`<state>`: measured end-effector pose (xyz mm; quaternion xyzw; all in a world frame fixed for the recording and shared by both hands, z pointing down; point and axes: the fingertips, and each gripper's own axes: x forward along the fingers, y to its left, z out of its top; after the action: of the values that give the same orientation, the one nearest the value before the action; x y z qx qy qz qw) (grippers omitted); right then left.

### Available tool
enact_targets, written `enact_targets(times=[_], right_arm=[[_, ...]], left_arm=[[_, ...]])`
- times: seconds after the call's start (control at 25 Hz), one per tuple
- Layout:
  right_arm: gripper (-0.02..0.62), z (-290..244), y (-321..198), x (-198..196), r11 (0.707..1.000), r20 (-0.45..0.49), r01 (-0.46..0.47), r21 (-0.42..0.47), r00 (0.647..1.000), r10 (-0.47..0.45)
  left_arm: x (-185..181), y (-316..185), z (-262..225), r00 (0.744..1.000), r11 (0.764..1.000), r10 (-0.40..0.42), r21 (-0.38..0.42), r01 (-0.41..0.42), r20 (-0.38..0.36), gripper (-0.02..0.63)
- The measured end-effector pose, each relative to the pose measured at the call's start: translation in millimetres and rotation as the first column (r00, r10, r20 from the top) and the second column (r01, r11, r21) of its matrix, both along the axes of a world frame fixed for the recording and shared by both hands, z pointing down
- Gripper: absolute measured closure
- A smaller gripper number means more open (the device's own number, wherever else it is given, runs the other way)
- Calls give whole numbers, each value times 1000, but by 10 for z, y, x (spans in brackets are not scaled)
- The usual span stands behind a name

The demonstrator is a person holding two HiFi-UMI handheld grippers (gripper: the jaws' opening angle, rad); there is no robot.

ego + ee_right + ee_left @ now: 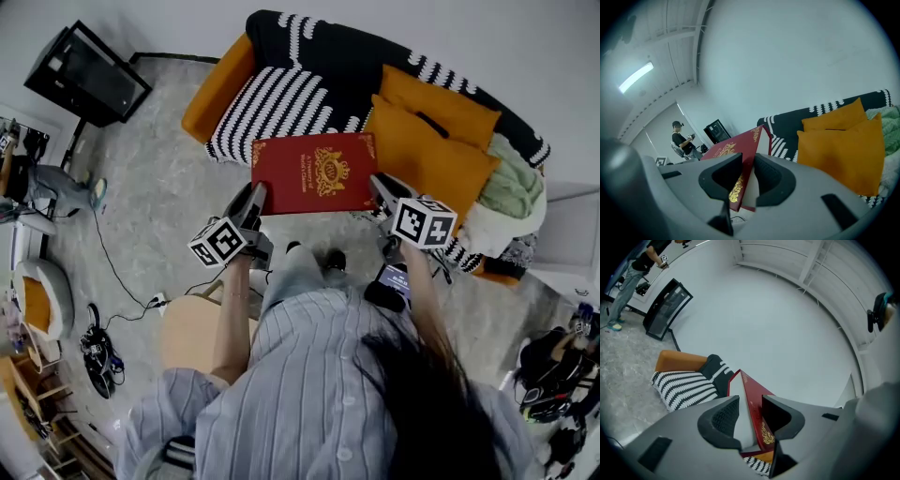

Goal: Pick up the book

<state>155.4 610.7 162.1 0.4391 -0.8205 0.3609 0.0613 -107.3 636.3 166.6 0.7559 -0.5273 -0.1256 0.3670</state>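
Observation:
A red hardcover book (314, 173) with gold ornament on its cover hangs flat in the air in front of the sofa, carried between both grippers. My left gripper (255, 199) is shut on the book's left edge. In the left gripper view the book (751, 401) stands edge-on between the jaws of the left gripper (751, 416), white pages against one pad, red cover against the other. My right gripper (382, 192) is shut on the book's right edge. The right gripper view shows the book (733, 152) clamped in the right gripper (749, 174).
Behind the book is a black-and-white striped sofa (281, 103) with orange cushions (427, 141) and a green blanket (511, 187). A black cabinet (89, 75) stands at the far left. Cables (112, 272) run over the floor, and a round wooden stool (187, 328) stands by the legs of the person holding the grippers. A second person (684, 140) stands far off.

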Motion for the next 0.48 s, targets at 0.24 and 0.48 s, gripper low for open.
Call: enact_targets(times=[0.24,0.48], right_arm=[[505,11,13,-9,1000,11,7,-7,1000,-6],[505,-7,18,-5,1000,11,16,-3,1000,-16]], left_arm=[[-12,34,-32,999,1000,-3,-7,3,35,448],[-11,62,-68,999,1000,-13,-3,13,40,448]])
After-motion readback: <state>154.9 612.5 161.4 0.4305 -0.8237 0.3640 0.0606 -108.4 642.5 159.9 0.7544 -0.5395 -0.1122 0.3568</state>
